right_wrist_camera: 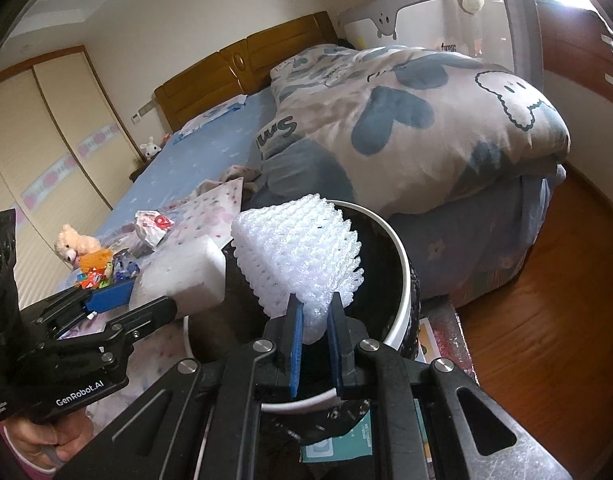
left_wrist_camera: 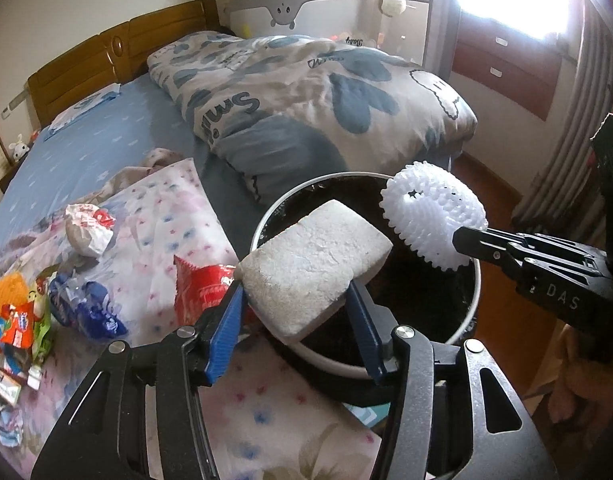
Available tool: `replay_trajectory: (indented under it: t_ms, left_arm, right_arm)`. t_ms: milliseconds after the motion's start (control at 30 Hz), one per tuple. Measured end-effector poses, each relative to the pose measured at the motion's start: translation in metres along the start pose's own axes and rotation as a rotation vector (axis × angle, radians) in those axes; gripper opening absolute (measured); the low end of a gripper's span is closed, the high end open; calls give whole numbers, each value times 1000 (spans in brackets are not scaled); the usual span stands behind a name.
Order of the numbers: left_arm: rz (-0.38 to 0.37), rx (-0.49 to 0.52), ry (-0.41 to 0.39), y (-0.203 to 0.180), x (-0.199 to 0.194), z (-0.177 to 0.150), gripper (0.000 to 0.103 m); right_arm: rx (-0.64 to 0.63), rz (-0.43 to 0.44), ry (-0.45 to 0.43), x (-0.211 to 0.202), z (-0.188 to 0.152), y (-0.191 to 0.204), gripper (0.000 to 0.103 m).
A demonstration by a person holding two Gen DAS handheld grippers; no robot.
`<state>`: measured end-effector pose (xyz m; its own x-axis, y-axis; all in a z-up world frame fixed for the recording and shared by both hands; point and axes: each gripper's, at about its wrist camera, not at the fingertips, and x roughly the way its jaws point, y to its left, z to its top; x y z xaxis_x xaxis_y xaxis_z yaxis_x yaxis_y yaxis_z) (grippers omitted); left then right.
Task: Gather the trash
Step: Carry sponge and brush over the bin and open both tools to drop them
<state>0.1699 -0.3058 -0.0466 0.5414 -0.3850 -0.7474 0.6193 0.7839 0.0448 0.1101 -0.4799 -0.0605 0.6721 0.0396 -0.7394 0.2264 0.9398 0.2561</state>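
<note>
My left gripper [left_wrist_camera: 294,292] is shut on a white foam block [left_wrist_camera: 318,256], its blue pads pressing the block's two sides. The block hangs tilted over the near left part of a white-rimmed bin [left_wrist_camera: 262,224] lined with a black bag. My right gripper [right_wrist_camera: 314,308] is shut on a white foam fruit net [right_wrist_camera: 298,248], which fans out above the bin's opening [right_wrist_camera: 402,280]. In the left wrist view the net [left_wrist_camera: 430,216] and the right gripper [left_wrist_camera: 462,240] come in from the right. The right wrist view shows the left gripper [right_wrist_camera: 146,300] and the block [right_wrist_camera: 186,272] to the left.
Several wrappers lie on the floral sheet: a red packet [left_wrist_camera: 202,284], a blue one [left_wrist_camera: 90,308], crumpled white paper [left_wrist_camera: 88,228] and a colourful pile [left_wrist_camera: 14,312]. A folded quilt [left_wrist_camera: 306,92] fills the bed behind the bin. A teddy bear [right_wrist_camera: 72,246] sits beyond the trash. Wooden floor [right_wrist_camera: 546,300] lies right.
</note>
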Motion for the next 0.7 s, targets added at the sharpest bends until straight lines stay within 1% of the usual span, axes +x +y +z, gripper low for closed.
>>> replay_trajectory:
  t_ms: [67,100,133,200,233,267,300,333,467,533,633,700]
  left_arm:
    - [-7,-8,9,1,4,2,56]
    - [-15,-15,11,1,6,3,57]
    - [-20,-23,16,2,7,4,57]
    - [-43,-39,22,4,9,5,59]
    - [-51,-44,22,4,9,5,61]
    - [-54,-48,20,5,8,4,69]
    - [-51,-51,14,6,6,2,73]
    - [-50,-53,6,6,4,1,73]
    - [-50,-80,-11,14,-8,-11,75]
    - [-47,-101,-16,20,-14,-19,77]
    - [-39,-144,-18,33,-24,-33,78]
    - [-30,-180,-17,45,-32,-44,78]
  right_arm:
    - [3,-1,6,4,2,-3,13]
    - [5,-4,8,5,3,-4,16]
    - [7,-7,10,7,4,-6,16]
    - [21,-19,15,10,5,-9,18]
    - [26,-20,21,12,5,-11,23]
    - [35,-21,28,13,6,-12,26]
    - [42,-18,28,13,6,-13,39]
    - [46,-15,22,12,6,-13,50]
    - [48,-11,3,7,5,-9,51]
    - [55,-5,-11,3,4,-7,54]
    - [57,8,-23,-1,1,1,65]
    - [53,20,-22,-2,-2,8,69]
